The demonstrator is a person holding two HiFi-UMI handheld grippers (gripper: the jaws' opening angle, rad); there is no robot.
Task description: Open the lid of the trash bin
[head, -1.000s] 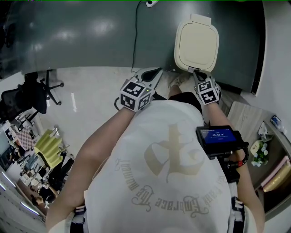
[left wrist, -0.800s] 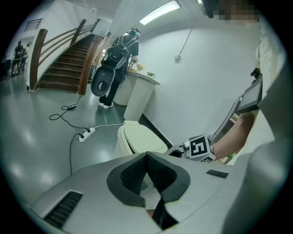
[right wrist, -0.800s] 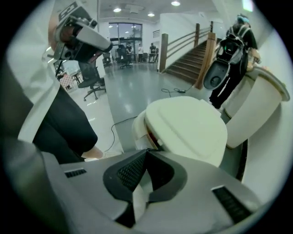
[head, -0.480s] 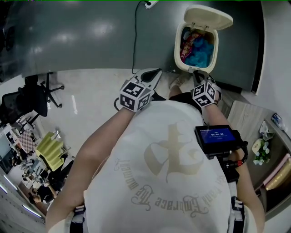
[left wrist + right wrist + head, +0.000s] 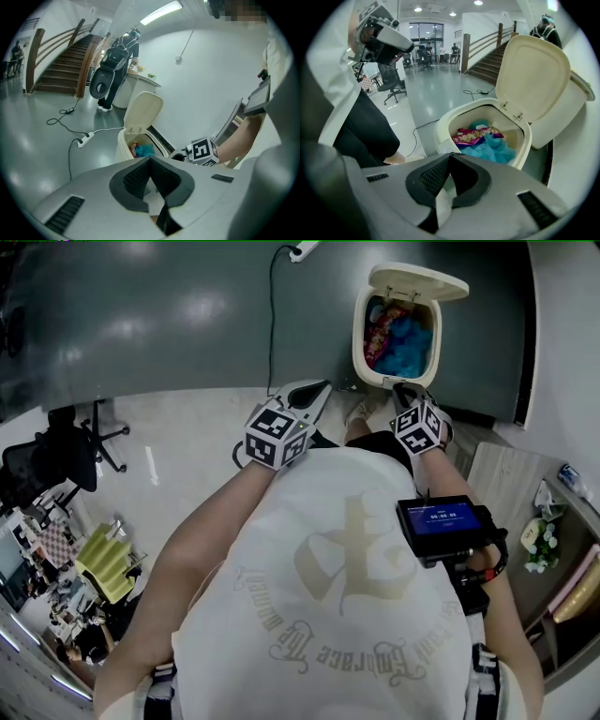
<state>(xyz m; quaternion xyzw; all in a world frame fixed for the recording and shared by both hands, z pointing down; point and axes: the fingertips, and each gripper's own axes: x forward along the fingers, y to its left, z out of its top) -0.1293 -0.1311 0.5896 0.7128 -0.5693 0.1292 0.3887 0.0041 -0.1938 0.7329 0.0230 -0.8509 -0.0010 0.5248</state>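
The cream trash bin [image 5: 359, 341] stands on the dark floor ahead of me, its lid [image 5: 419, 280] swung up and back. Inside lie blue crumpled material [image 5: 410, 341] and a pink snack wrapper [image 5: 476, 135]. My right gripper [image 5: 401, 388] hovers just short of the bin's near rim [image 5: 443, 126], tips together, holding nothing I can make out. My left gripper [image 5: 323, 387] is off to the bin's left, also shut at the tips. From the left gripper view the bin [image 5: 123, 145], its raised lid [image 5: 144, 111] and the right gripper's marker cube [image 5: 202, 151] all show.
A power strip with a black cable [image 5: 298, 251] lies on the floor left of the bin. A black office chair [image 5: 56, 451] stands far left. A device with a blue screen [image 5: 441, 521] hangs at my chest. A wooden unit [image 5: 497, 474] sits right; stairs [image 5: 61, 70] rise beyond.
The lid was flat down on the bin one second ago; it has swung up and now stands fully open. Both grippers have stayed nearly where they were.
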